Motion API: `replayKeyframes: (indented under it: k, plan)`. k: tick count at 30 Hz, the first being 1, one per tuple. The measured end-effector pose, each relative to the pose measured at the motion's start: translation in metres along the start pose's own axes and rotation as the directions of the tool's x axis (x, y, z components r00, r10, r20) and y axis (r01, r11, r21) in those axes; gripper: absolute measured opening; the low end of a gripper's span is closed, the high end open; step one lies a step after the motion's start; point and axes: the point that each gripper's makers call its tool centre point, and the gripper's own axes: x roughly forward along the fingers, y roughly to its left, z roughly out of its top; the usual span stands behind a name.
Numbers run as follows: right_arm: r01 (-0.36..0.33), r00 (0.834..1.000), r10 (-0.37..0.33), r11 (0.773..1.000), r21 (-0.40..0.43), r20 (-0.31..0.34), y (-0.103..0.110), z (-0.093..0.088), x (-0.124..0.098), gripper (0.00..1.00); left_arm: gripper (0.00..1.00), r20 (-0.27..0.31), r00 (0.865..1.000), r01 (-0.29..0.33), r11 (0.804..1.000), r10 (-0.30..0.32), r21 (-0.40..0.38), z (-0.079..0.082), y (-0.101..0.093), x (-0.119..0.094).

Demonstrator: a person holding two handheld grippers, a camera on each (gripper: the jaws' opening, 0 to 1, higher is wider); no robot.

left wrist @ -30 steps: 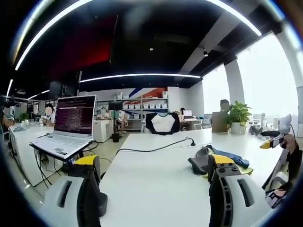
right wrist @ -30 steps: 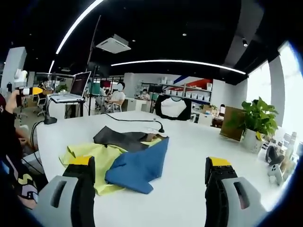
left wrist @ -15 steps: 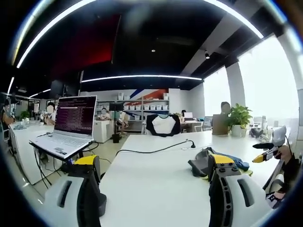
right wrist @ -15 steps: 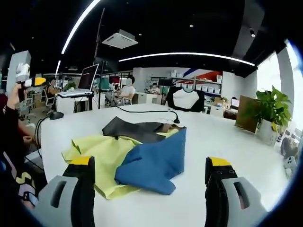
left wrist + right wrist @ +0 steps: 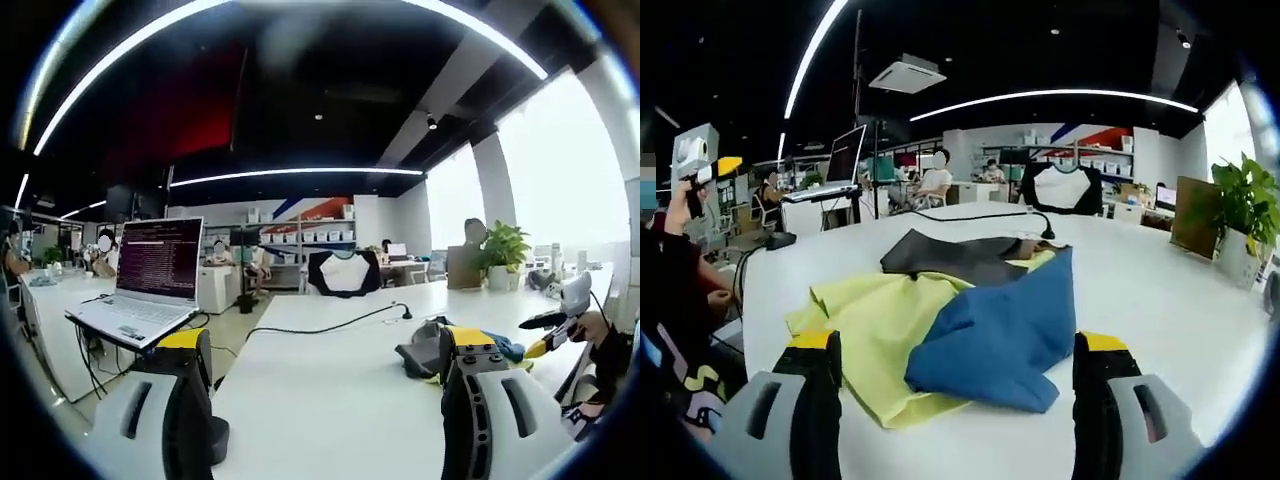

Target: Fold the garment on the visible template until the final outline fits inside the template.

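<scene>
The white tabletop (image 5: 1160, 300) carries a loose heap of 3 garments: a yellow garment (image 5: 875, 325) spread widest, a blue garment (image 5: 1005, 330) lying over its right part, and a dark grey garment (image 5: 955, 258) behind them, touching both. The right tongs (image 5: 955, 400) hang just in front of the heap, jaws wide apart, holding nothing. The left tongs (image 5: 330, 400) are likewise spread and empty over bare tabletop, the heap (image 5: 440, 345) near their right jaw. A laptop (image 5: 145, 285) stands off to the left.

white table (image 5: 1160, 300): garment pile (image 5: 940, 310), black cable (image 5: 320, 325).
</scene>
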Motion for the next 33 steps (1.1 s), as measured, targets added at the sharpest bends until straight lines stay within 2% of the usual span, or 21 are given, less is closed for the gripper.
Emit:
replayKeyframes:
  k: [3, 5, 9, 11, 13, 16, 18, 23, 29, 30, 31, 33]
  plan:
    - [-0.032, 0.999, 0.033, 0.999, 0.035, -0.025, 0.000, -0.006, 0.005, 0.92, 1.00, -0.001, 1.000, 0.002, 1.000, -0.002, -0.001, -0.001, 0.000, 0.002]
    - [-0.037, 0.999, 0.039, 0.998, 0.059, -0.026, -0.002, -0.007, 0.006, 0.92, 1.00, -0.012, 1.000, 0.009, 1.000, -0.009, -0.007, -0.004, -0.001, 0.004]
    - [-0.073, 0.996, 0.076, 0.995, 0.066, -0.046, -0.007, -0.010, 0.011, 0.87, 1.00, -0.022, 1.000, 0.006, 1.000, -0.006, -0.010, -0.006, 0.000, 0.005]
    - [-0.111, 0.993, 0.116, 0.986, 0.127, -0.034, -0.008, -0.008, 0.012, 0.86, 1.00, -0.025, 1.000, 0.007, 1.000, -0.007, -0.012, -0.007, 0.000, 0.005]
    - [-0.149, 0.988, 0.153, 0.981, 0.122, -0.019, -0.011, -0.005, 0.013, 0.80, 1.00, -0.031, 0.999, 0.011, 1.000, -0.012, -0.010, -0.008, -0.001, 0.006]
    - [-0.195, 0.977, 0.204, 0.971, 0.137, -0.056, -0.011, -0.011, 0.015, 0.78, 1.00, -0.030, 0.999, 0.011, 1.000, -0.011, -0.010, -0.008, -0.001, 0.006]
    - [-0.210, 0.974, 0.219, 0.968, 0.141, -0.054, -0.014, -0.010, 0.016, 0.77, 1.00, -0.032, 0.999, 0.013, 1.000, -0.013, -0.011, -0.008, -0.001, 0.006]
    - [-0.233, 0.967, 0.245, 0.962, 0.145, -0.072, -0.020, -0.014, 0.019, 0.62, 1.00, -0.034, 0.999, 0.011, 1.000, -0.012, -0.012, -0.009, 0.000, 0.007]
    - [-0.308, 0.937, 0.324, 0.943, 0.130, -0.129, -0.017, -0.021, 0.026, 0.50, 1.00, -0.040, 0.999, 0.008, 1.000, -0.008, -0.001, -0.010, 0.002, 0.007]
    - [-0.347, 0.922, 0.364, 0.928, 0.133, -0.136, -0.013, -0.022, 0.027, 0.47, 1.00, -0.041, 0.999, 0.008, 1.000, -0.008, -0.002, -0.011, 0.003, 0.007]
    - [-0.359, 0.915, 0.379, 0.922, 0.147, -0.140, -0.012, -0.022, 0.028, 0.44, 1.00, -0.044, 0.999, 0.007, 1.000, -0.008, -0.006, -0.012, 0.004, 0.008]
    - [-0.359, 0.913, 0.380, 0.921, 0.151, -0.149, -0.015, -0.024, 0.032, 0.35, 1.00, -0.050, 0.999, 0.006, 1.000, -0.006, -0.004, -0.013, 0.006, 0.009]
